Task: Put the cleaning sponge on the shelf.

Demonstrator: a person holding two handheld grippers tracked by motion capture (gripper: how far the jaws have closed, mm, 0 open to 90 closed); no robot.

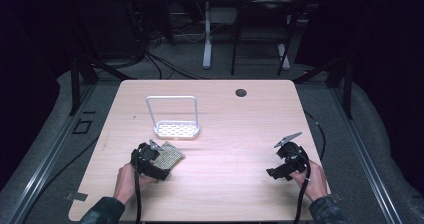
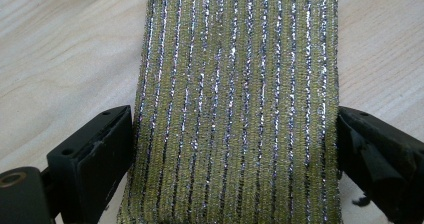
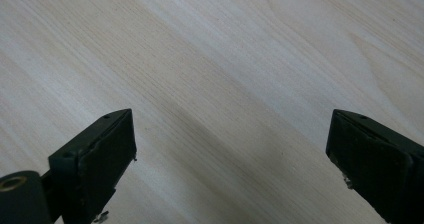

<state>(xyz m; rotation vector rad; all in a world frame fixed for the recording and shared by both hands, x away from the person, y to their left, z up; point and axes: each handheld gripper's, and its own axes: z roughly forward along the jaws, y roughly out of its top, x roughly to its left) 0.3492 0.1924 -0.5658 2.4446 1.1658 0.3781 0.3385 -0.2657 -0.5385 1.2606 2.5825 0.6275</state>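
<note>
A green-gold scouring pad with silver threads lies flat on the wooden table, just in front of a small white perforated tray with a tall hoop handle. My left gripper is low over the pad, held by a hand at the front left. In the left gripper view the pad fills the gap between the wide-apart jaws of the left gripper, its edges at both pads. My right gripper is at the front right; it stands open over bare wood.
A dark round cable hole sits near the table's far edge. Beyond the table are a second desk's legs and floor cables. Dark frame posts flank the table.
</note>
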